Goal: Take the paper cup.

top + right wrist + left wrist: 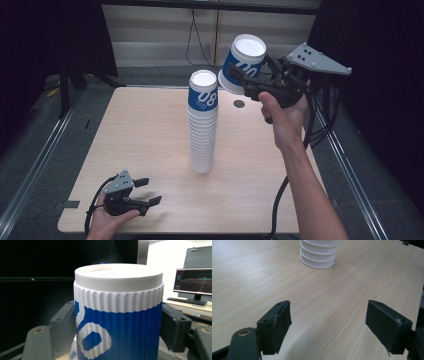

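A tall stack of upturned white ribbed paper cups (202, 130) stands mid-table; its top cup has a blue band with white digits. Its base shows ahead in the left gripper view (318, 253). My right gripper (240, 77) is up in the air to the upper right of the stack, shut on one more blue-banded cup (243, 62) that tilts bottom-up. In the right gripper view the pads (172, 327) press on both sides of that cup (117, 315). My left gripper (149, 191) rests low at the table's front left, open, with bare wood between its fingers (279, 325).
The wooden table (140, 130) has a small dark round hole (239, 104) near its far edge. Metal rails (35, 165) run along both sides. Cables hang behind. A monitor (195, 282) stands on a desk far off.
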